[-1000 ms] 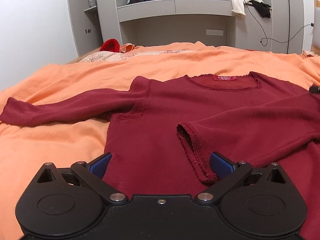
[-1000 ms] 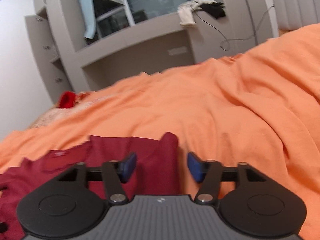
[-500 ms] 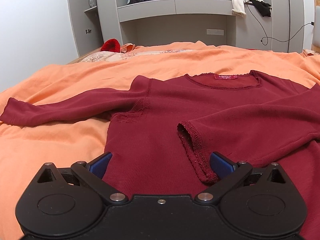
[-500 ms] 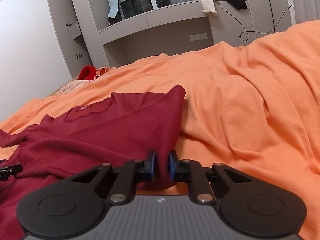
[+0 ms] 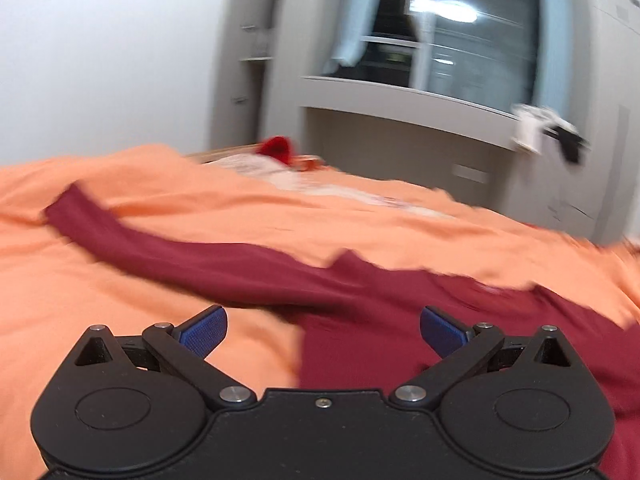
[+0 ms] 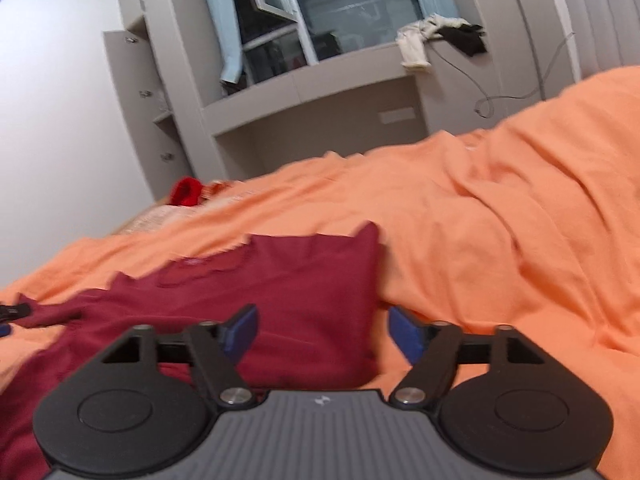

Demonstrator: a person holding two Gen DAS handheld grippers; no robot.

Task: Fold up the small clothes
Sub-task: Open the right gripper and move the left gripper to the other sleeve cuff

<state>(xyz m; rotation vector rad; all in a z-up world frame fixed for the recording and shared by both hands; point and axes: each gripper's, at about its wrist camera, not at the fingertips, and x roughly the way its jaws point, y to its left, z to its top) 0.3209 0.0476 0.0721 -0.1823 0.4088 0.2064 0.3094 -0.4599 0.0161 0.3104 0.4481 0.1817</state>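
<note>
A dark red long-sleeved sweater (image 5: 384,300) lies on an orange bedspread (image 5: 120,280). In the left wrist view its left sleeve (image 5: 120,236) stretches out to the far left. My left gripper (image 5: 322,332) is open and empty, over the sweater's left side edge. In the right wrist view the sweater (image 6: 304,300) shows its folded right edge. My right gripper (image 6: 322,334) is open and empty, its jaws straddling that right edge. The left wrist view is motion-blurred.
The orange bedspread (image 6: 500,240) rises in folds to the right. A bright red item (image 6: 186,192) lies at the far edge of the bed. Grey built-in shelves (image 6: 320,92) with draped clothes (image 6: 436,36) stand behind the bed.
My right gripper had shut on the sweater's right edge and has now opened and let go. My left gripper has swung left and tilted up, toward the sweater's left side.
</note>
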